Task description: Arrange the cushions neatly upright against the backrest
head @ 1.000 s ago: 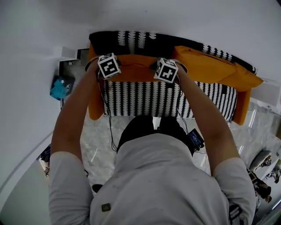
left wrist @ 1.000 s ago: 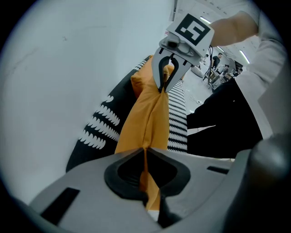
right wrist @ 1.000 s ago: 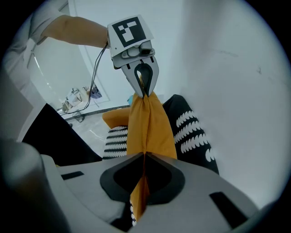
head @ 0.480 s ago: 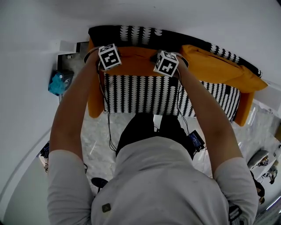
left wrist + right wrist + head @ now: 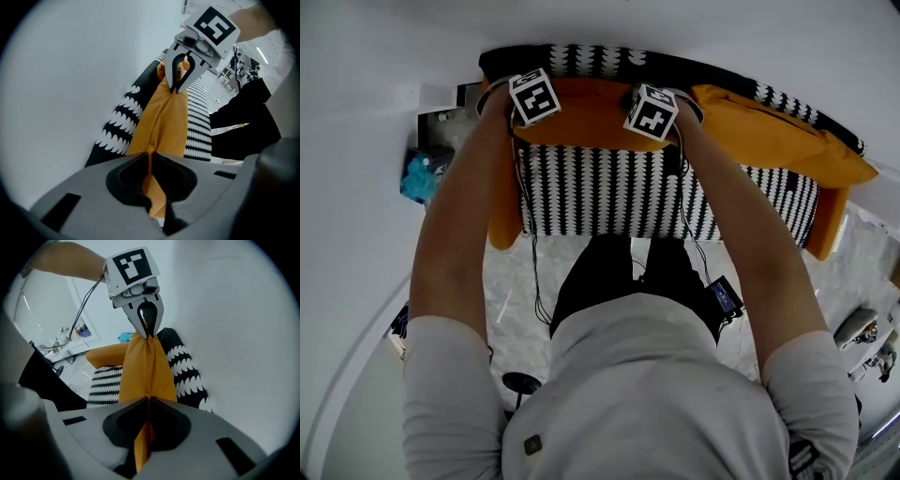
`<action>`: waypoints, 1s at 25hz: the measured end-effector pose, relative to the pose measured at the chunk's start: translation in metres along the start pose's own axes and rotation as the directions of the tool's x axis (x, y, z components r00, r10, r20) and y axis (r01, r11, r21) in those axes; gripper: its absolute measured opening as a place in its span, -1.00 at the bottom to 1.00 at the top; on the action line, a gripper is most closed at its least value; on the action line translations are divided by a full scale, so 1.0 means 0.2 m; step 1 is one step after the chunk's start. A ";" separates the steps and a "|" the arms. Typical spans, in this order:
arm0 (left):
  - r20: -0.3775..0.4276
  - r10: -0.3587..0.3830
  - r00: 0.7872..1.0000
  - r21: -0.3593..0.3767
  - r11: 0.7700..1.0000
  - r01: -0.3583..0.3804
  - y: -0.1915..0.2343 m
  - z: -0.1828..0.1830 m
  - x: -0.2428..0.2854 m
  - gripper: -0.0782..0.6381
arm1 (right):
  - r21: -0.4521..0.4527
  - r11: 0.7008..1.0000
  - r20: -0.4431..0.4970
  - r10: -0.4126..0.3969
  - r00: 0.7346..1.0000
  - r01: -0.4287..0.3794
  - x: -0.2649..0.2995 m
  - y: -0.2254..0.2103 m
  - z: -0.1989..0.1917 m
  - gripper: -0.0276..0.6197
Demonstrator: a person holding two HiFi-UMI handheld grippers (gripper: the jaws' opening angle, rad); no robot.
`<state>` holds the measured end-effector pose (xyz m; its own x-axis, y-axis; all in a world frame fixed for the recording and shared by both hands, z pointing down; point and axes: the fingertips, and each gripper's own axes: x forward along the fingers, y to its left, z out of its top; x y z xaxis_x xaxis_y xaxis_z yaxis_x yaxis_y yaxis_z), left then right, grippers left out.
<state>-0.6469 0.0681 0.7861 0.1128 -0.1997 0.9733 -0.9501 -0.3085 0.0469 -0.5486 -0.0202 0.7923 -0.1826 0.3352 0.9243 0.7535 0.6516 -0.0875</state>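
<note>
An orange cushion point(image 5: 581, 111) hangs between my two grippers above the black-and-white patterned sofa seat point(image 5: 609, 192), close to the backrest point(image 5: 581, 58). My left gripper point(image 5: 150, 154) pinches one top corner of it. Its jaws have just been opening a little, but the fabric still sits clamped between them. My right gripper point(image 5: 148, 399) is shut on the other top corner. Each gripper shows in the other's view, gripping the orange fabric: the right one point(image 5: 177, 88) and the left one point(image 5: 149, 333). A second orange cushion point(image 5: 773, 136) lies along the backrest at the right.
A white wall rises straight behind the sofa. The sofa has orange arms point(image 5: 502, 216) at both ends. A blue object point(image 5: 417, 178) sits on the floor left of the sofa. Cables and a small device point(image 5: 722, 295) hang by the person's legs over the marble floor point(image 5: 516, 281).
Both grippers have carried the orange cushion farther up the picture, towards the backrest and wall. The cushion now covers more of the backrest's lower part.
</note>
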 end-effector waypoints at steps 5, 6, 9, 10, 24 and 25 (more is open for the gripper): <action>-0.060 0.015 0.998 -0.035 0.999 -0.017 0.03 -0.05 0.04 -0.67 | -0.008 1.000 -0.032 -0.023 0.999 0.023 0.05 -0.08 0.00 -0.82; -0.073 0.012 0.997 -0.050 0.999 -0.016 0.04 -0.07 0.05 -0.67 | -0.004 1.000 -0.030 -0.027 0.999 0.027 0.06 -0.10 0.00 -0.82; -0.051 0.031 0.998 -0.048 0.998 -0.034 0.07 -0.03 0.06 -0.67 | 0.008 0.999 -0.026 -0.040 0.999 0.040 0.09 -0.13 -0.02 -0.81; -0.059 0.039 0.998 -0.047 0.998 -0.042 0.08 -0.03 0.07 -0.67 | 0.014 0.999 -0.024 -0.047 0.999 0.048 0.10 -0.15 -0.02 -0.81; -0.072 0.139 0.988 0.002 0.990 -0.140 0.13 -0.05 0.11 -0.55 | 0.018 0.996 0.005 -0.087 0.996 0.087 0.14 -0.22 -0.02 -0.63; -0.066 0.147 0.987 -0.002 0.989 -0.147 0.13 -0.05 0.10 -0.54 | 0.017 0.996 0.011 -0.090 0.996 0.090 0.13 -0.22 -0.02 -0.62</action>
<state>-0.6728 0.0659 0.8098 -0.0471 -0.1810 0.9824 -0.9570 -0.2737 -0.0964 -0.5838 -0.0424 0.8216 -0.2567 0.2825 0.9243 0.7233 0.6905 -0.0102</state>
